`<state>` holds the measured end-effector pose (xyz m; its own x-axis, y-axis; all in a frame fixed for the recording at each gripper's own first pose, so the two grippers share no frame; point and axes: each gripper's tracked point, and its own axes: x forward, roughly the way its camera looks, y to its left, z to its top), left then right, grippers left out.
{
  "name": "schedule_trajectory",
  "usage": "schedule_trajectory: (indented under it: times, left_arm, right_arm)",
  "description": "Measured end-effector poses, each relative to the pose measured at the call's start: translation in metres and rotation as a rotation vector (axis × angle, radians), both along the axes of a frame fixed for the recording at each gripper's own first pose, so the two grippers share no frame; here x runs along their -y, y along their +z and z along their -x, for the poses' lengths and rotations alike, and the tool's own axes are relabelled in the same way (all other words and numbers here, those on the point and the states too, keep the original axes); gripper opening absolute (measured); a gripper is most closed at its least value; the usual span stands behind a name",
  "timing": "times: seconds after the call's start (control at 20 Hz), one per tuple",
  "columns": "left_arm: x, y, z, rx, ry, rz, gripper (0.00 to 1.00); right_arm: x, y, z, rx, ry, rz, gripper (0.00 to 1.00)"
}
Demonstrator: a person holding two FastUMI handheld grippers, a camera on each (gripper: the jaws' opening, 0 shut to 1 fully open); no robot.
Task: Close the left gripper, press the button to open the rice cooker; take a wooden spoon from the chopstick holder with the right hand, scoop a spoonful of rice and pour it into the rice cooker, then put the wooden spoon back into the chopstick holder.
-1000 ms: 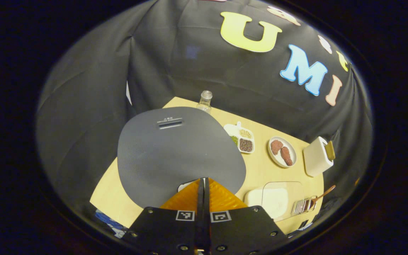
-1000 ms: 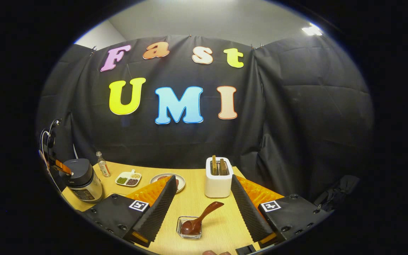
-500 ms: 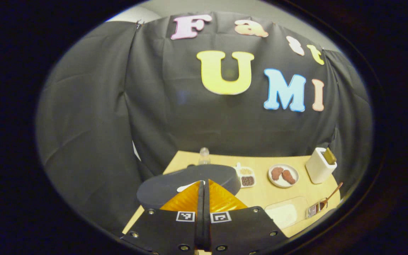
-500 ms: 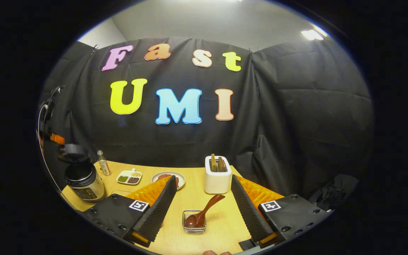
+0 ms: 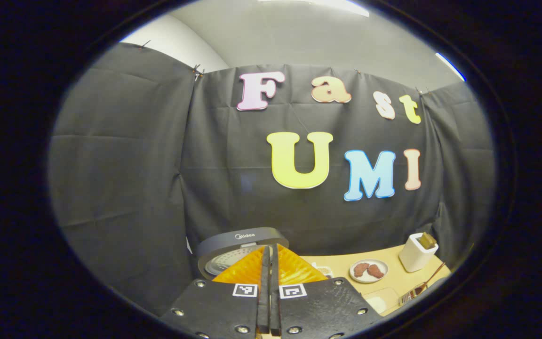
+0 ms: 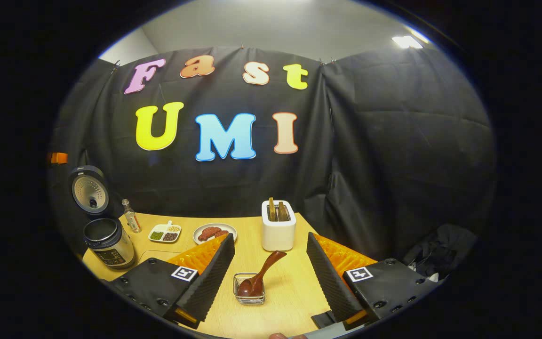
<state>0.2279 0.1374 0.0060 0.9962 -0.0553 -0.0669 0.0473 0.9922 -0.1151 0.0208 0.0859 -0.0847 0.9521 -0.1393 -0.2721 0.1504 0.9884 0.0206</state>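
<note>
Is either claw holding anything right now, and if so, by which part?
Nothing is held. The right claw is open around the wooden spoon, not touching; the left claw is shut, empty.

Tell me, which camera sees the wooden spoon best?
The right gripper view: the wooden spoon leans in its chopstick holder on the table, between the open right gripper's fingers. The left gripper view shows it tiny at the far edge.

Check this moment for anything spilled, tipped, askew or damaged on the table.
Nothing stands out. The rice cooker stands upright with its lid swung open, as the task intends. The wooden spoon leans in its holder, and the table shows no spill.
</note>
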Motion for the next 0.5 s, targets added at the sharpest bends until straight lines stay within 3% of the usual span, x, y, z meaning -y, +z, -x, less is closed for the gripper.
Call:
schedule_trajectory:
  times: [0.15,0.45,0.5]
  left_arm:
    - [0.008,0.012,0.027,0.079,0.003,-0.038,0.05]
    - [0.071,-0.009,0.086,0.08,0.027,-0.115,0.97]
    - [0.084,-0.019,0.098,0.056,0.022,-0.115,0.98]
  right_arm:
    - [0.01,-0.011,-0.009,-0.026,0.015,-0.046,0.97]
    - [0.022,-0.056,-0.03,-0.152,0.073,-0.196,0.97]
    - [0.023,-0.065,-0.034,-0.179,0.083,-0.229,0.98]
